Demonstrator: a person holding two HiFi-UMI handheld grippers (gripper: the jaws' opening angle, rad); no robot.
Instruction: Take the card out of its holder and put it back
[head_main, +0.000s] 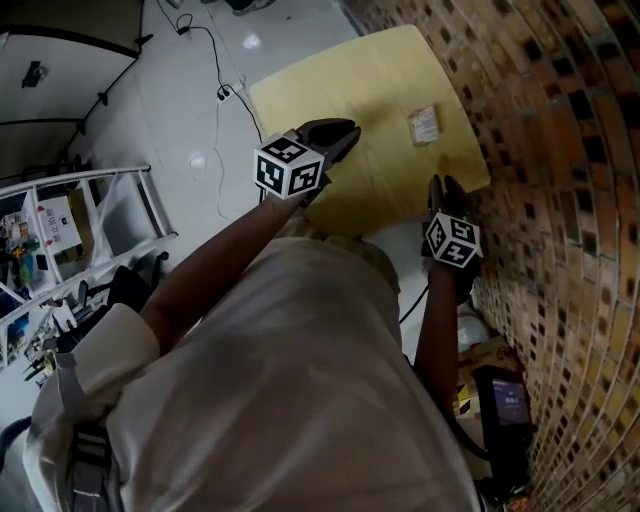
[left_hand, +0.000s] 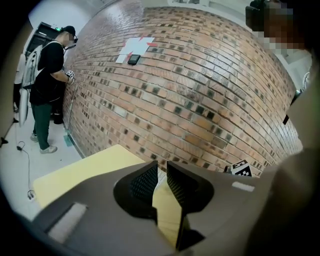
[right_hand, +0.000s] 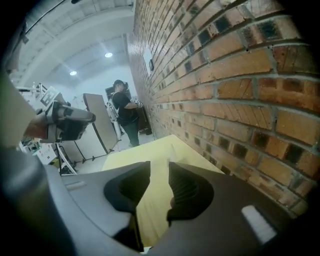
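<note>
The card holder (head_main: 424, 124) lay on the yellow table (head_main: 340, 90) near its edge by the brick wall (head_main: 560, 150), bare top around it, while the left gripper (head_main: 345, 135) and right gripper (head_main: 446, 186) hung over the table's near edge, jaws apart and empty

One table (head_main: 370, 95), one card holder (head_main: 424, 124), one brick wall (head_main: 560, 150), one bystander (left_hand: 47, 75); two grippers (left gripper (head_main: 346, 130), right gripper (head_main: 445, 186)) bearing two marker cubes (head_main: 290, 166) (head_main: 452, 240).
</note>
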